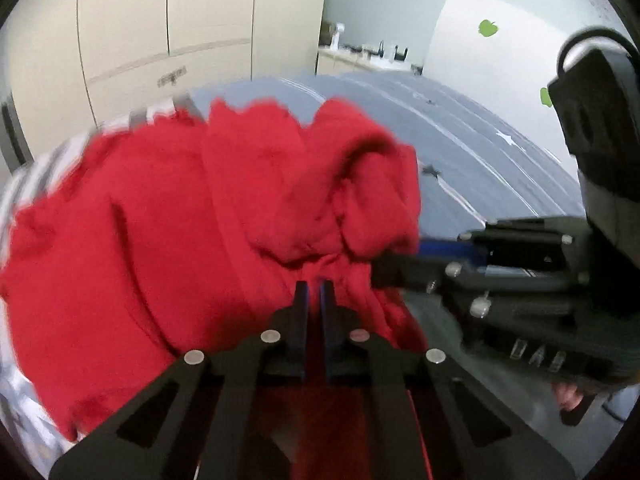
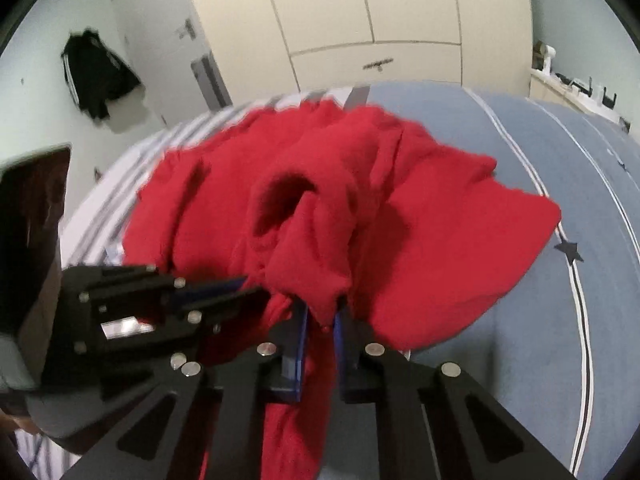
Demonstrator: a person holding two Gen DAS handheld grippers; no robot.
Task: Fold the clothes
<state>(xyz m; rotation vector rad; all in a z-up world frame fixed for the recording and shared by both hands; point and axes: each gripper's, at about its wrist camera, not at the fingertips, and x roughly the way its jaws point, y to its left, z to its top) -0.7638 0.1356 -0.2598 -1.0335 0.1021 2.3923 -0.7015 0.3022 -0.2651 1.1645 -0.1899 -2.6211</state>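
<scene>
A crumpled red garment (image 1: 168,216) lies bunched on a blue-grey bedspread (image 1: 460,140). My left gripper (image 1: 314,286) is shut on a pinch of its red cloth at the near edge. In the left wrist view the right gripper (image 1: 384,270) comes in from the right and bites the same bunch close beside mine. Seen from the right wrist, the red garment (image 2: 440,240) spreads ahead, and my right gripper (image 2: 320,312) is shut on a thick fold of it that hangs between the blue pads. There the left gripper (image 2: 256,292) enters from the left, touching the cloth.
The blue-grey bedspread (image 2: 520,360) with white lines and dark stars runs off to the right. A striped sheet (image 2: 120,184) lies behind the garment. Cream wardrobe doors (image 2: 380,20) stand beyond the bed. A dark jacket (image 2: 96,76) hangs on the left wall.
</scene>
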